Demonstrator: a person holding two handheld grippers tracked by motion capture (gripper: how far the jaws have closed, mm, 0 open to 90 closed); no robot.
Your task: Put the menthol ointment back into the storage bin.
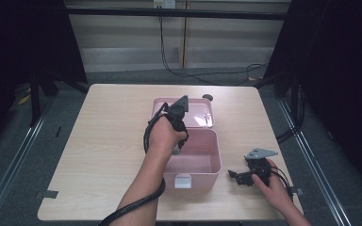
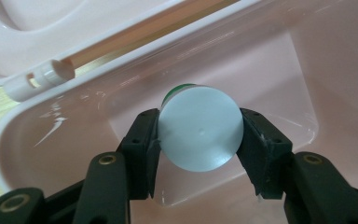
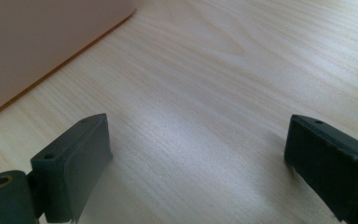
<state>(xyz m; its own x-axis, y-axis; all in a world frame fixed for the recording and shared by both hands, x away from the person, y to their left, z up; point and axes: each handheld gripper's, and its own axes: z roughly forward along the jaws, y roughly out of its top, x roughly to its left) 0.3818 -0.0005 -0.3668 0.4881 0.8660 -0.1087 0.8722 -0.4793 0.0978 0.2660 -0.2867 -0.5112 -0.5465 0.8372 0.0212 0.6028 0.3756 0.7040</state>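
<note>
A white-capped bottle (image 2: 200, 134) is being pinched by the left gripper (image 2: 199, 140) at frame centre, inside the open pink box (image 1: 214, 162). Release is judged remaining. The right gripper (image 3: 198, 163) is being rested spread on the table (image 1: 108, 127), lower right.

No readable txt, labels, brands or nos. anywhere: pink box (image 1: 195, 162), its lid (image 1: 195, 113), the white cap (image 2: 199, 128) and the table (image 1: 108, 132) are all unmarked.
</note>
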